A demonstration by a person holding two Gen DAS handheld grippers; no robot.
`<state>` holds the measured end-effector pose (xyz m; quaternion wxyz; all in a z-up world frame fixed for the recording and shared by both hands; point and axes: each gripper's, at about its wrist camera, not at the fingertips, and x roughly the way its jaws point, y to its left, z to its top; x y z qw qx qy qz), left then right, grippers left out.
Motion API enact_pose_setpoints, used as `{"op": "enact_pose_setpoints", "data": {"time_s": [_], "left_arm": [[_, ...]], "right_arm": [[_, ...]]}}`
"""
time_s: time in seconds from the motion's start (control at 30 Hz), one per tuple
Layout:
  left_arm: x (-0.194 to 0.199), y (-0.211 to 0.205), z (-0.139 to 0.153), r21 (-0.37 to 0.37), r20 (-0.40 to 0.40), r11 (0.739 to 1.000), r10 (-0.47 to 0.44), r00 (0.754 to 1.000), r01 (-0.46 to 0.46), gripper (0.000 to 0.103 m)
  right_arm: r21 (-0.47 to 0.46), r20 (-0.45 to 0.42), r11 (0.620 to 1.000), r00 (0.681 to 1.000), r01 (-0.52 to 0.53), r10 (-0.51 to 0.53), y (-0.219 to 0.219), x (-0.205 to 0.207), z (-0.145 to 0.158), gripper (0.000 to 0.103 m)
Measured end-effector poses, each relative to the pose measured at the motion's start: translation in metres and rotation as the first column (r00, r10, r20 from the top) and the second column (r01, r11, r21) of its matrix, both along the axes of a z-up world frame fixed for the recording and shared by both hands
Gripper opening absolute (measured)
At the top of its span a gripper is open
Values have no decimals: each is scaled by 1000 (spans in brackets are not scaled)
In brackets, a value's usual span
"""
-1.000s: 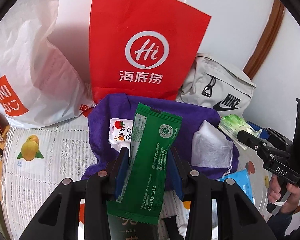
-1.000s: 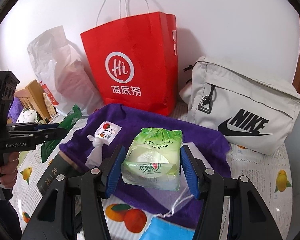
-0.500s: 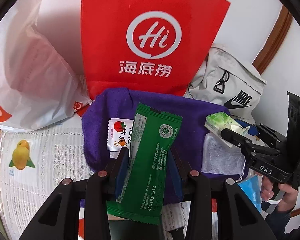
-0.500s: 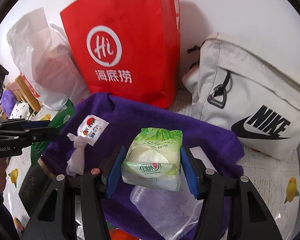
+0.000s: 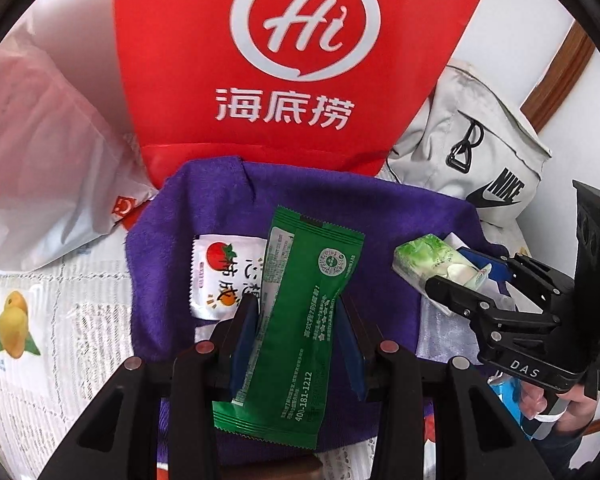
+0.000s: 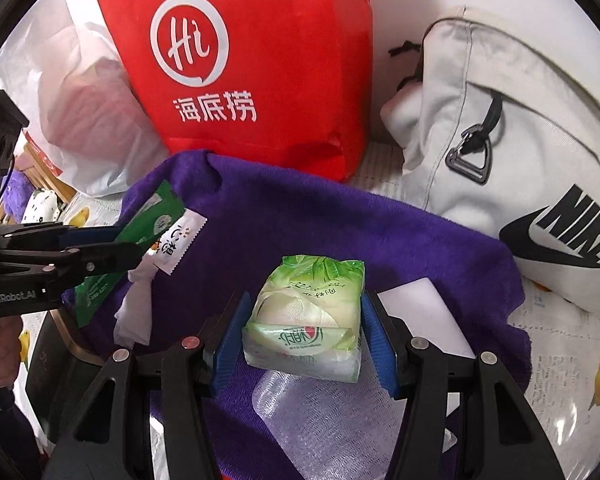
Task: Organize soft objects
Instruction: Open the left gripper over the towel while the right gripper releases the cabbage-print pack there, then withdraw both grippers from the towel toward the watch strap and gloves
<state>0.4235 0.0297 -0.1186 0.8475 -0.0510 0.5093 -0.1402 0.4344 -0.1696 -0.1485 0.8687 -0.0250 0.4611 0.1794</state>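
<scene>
paper bag behind towel, sachet on towel

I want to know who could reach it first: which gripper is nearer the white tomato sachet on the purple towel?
Left. The left gripper sits right beside the tomato sachet; the right gripper is farther across the towel.

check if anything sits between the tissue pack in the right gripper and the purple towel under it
Nothing solid: the right gripper holds the tissue pack above the purple towel, with only a clear mesh pouch lying on it just below.
</scene>
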Motion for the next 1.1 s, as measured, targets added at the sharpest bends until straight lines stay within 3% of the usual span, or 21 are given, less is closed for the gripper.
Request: {"op": "enact_pose_setpoints", "data": {"time_s": [0.47,0.6,0.7,1.1], "left_arm": [[18,-9,-20,26,-47,1000,-5,999,6,40],[20,-11,-23,42,-60,999,4,998,-1,53],[17,-8,-20,44,-59,999,9,998,-7,59],[-23,9,17,8,-16,999,44,999,-44,59]], "right_arm": [[-43,9,998,999,-35,36,9,-2,-4,60],[-33,13,998,999,-50,51,11,-1,-3,70],[-45,29,998,998,-46,47,10,-4,2,70],[15,107,1000,994,-11,9,-8,-53,50,70]]}}
